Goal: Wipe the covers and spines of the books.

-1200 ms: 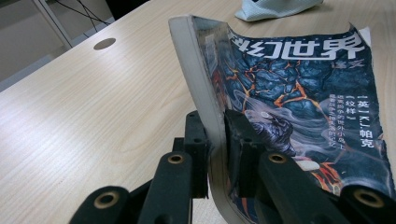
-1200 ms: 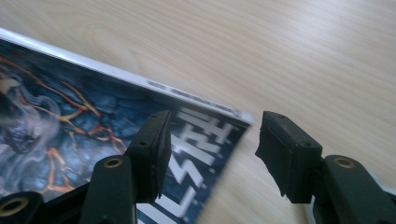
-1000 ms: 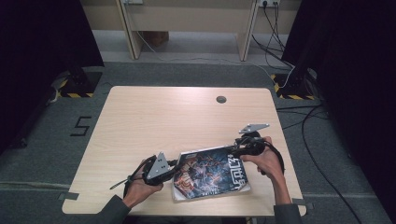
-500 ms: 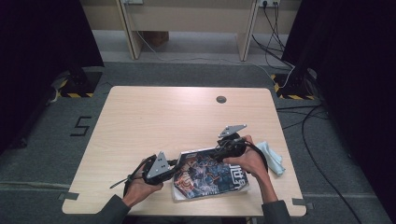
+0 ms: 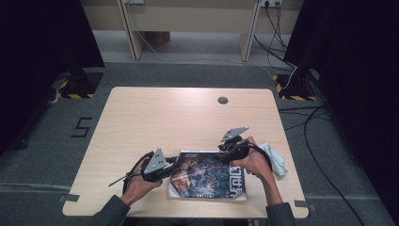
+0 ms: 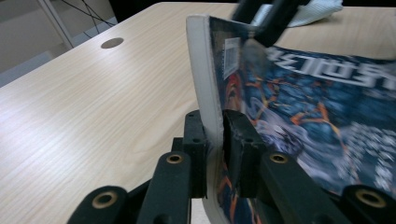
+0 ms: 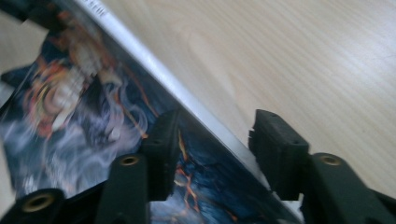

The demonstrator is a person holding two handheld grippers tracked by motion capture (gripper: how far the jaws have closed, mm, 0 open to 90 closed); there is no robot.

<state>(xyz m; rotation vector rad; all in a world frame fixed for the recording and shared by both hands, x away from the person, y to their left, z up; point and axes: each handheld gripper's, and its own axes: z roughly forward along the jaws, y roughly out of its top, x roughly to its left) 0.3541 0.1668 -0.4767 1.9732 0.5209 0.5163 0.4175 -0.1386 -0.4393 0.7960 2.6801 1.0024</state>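
A magazine (image 5: 207, 176) with a dark blue illustrated cover lies near the table's front edge. My left gripper (image 5: 171, 172) is shut on its left edge, and in the left gripper view the pads (image 6: 236, 135) pinch the lifted white page block of the magazine (image 6: 303, 107). My right gripper (image 5: 227, 153) is at the far edge of the magazine. In the right gripper view its jaws straddle the edge of the magazine (image 7: 84, 107) with gaps on both sides. These jaws have just been closing, with the edge between them. The right gripper (image 6: 266, 23) also appears at the top of the left gripper view.
A pale blue cloth (image 5: 275, 157) lies to the right of the magazine, beside the right hand. A round cable hole (image 5: 223, 100) sits near the far edge of the light wooden table (image 5: 155, 122). Cables and dark curtains surround the table on the floor.
The right gripper has moved left to the magazine's far edge, uncovering the cloth. The left gripper has stayed in place on the magazine.
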